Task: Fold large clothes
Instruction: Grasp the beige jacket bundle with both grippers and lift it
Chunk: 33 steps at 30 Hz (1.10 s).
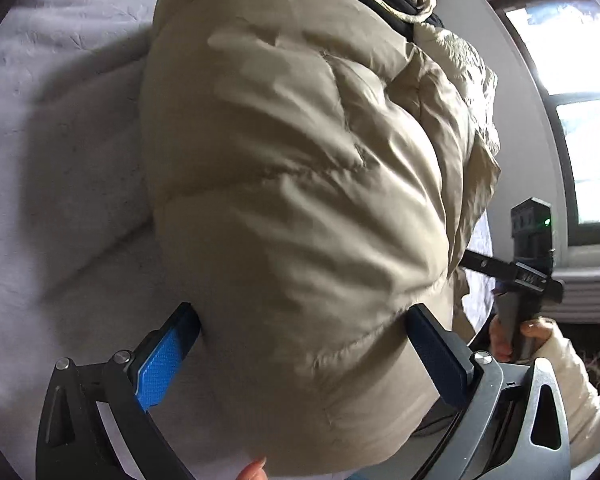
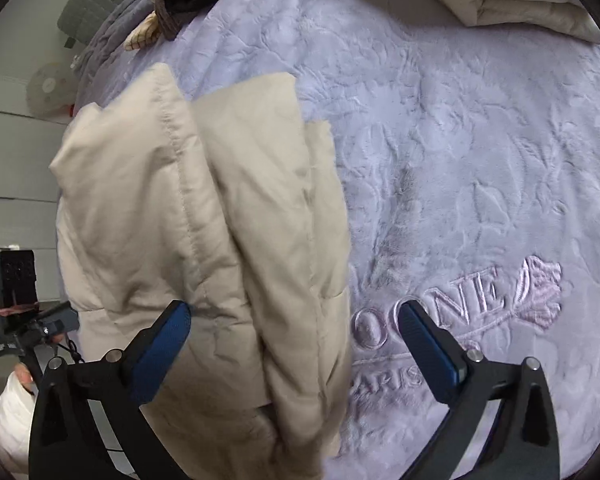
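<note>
The beige puffer jacket (image 1: 300, 208) lies bundled on the lavender bed blanket (image 2: 480, 168), its lower edge cut off. The left gripper (image 1: 304, 344) has jaws spread wide around its bulk. The right gripper (image 2: 296, 344) is likewise wide open, its left pad touching the jacket, gripping nothing.

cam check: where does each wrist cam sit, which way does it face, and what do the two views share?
Left wrist: on the left gripper, looking along its open fingers into the puffy beige padded jacket; the right hand shows.
Right wrist: on the right gripper, facing the jacket edge and the embossed lilac plush blanket.
Shared: jacket, blanket, and each sees the other gripper.
</note>
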Each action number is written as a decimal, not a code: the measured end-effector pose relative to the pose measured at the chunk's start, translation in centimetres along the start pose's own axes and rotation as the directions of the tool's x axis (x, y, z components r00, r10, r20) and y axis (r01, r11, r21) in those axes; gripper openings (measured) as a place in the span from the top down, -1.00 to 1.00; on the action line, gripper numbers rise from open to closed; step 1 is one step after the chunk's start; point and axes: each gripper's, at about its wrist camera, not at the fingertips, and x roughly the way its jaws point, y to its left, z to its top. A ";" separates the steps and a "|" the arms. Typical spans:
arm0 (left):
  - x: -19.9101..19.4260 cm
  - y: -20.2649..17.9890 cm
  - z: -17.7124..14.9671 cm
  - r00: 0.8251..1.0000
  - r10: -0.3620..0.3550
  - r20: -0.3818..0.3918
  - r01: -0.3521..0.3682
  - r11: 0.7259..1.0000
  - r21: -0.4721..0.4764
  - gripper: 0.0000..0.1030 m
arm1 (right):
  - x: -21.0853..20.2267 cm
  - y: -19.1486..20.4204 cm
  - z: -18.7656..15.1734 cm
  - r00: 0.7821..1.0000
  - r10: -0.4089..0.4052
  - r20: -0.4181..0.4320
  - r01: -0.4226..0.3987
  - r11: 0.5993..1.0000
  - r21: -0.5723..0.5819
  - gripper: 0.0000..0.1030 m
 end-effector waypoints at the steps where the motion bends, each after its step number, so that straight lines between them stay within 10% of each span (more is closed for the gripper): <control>1: 0.2 0.3 0.1 1.000 -0.008 0.005 0.008 1.000 -0.008 -1.00 | 0.4 -0.3 0.2 0.999 0.032 -0.013 -0.032 0.999 0.003 -1.00; 17: 4.0 5.4 -0.2 0.978 -0.207 0.030 0.209 0.970 -0.127 -1.00 | 8.5 0.2 3.5 0.883 0.430 -0.186 -0.438 0.899 0.001 -1.00; 27: 4.3 2.9 -0.4 0.986 -0.168 0.003 0.168 0.980 -0.111 -0.91 | 9.3 1.0 2.8 0.887 0.428 -0.173 -0.420 0.904 0.082 -0.95; 33: 3.5 2.4 -0.7 0.986 -0.167 0.018 0.168 0.981 -0.093 -0.82 | 8.7 1.4 1.8 0.874 0.463 -0.148 -0.452 0.886 0.103 -0.41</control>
